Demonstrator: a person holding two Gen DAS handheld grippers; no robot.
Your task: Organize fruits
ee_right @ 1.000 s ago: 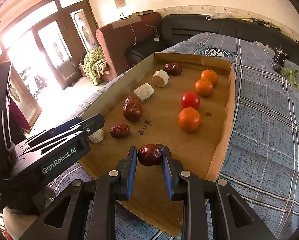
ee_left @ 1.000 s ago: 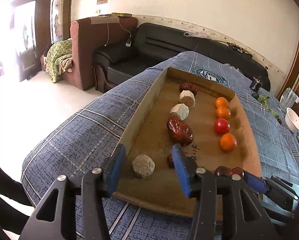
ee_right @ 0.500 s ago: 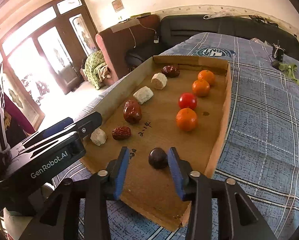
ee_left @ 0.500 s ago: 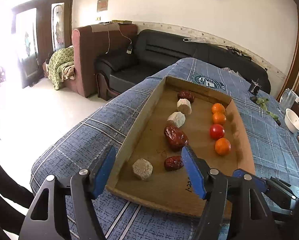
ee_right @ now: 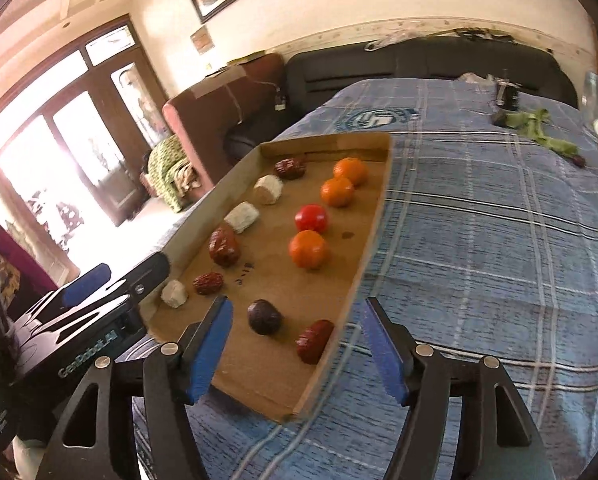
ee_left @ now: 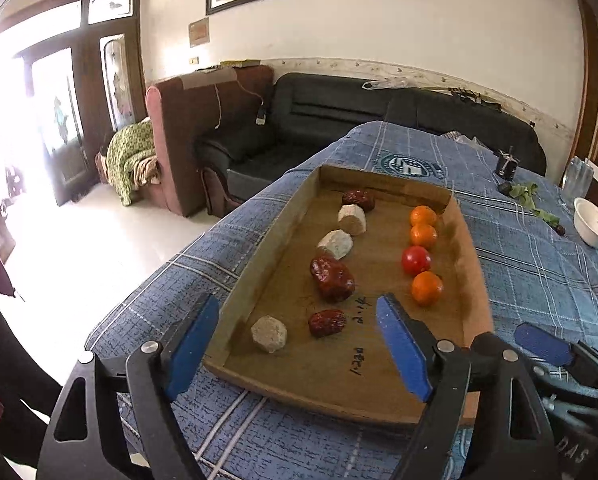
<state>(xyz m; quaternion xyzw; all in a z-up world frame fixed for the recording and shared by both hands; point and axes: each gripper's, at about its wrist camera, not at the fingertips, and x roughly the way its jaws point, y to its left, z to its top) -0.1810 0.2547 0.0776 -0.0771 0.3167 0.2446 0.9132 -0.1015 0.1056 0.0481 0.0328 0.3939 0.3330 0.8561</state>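
A cardboard tray [ee_left: 259,256] [ee_right: 373,224] lies on a blue plaid cloth. Its left row holds red dates [ee_left: 331,278] and pale chunks [ee_left: 269,334]. Its right row holds oranges [ee_left: 427,288] and a tomato [ee_left: 416,260]. At the near end lie a dark round fruit [ee_right: 264,317] and a red date [ee_right: 314,340]. My left gripper [ee_left: 297,308] hovers before the near edge, jaws opening, touching nothing. My right gripper [ee_right: 297,308] hangs over the near right corner, jaws opening. The dark fruit lies ahead of it, free of its pads.
A white bowl [ee_left: 593,222] and green leaves [ee_left: 527,196] sit on the cloth to the far right. A black sofa [ee_left: 339,120] and a brown armchair [ee_left: 203,128] stand behind. The table's left edge drops to the bright floor.
The right gripper opened and let the dark round fruit go onto the tray, then drew back. The left gripper widened and pulled back from the pale chunk.
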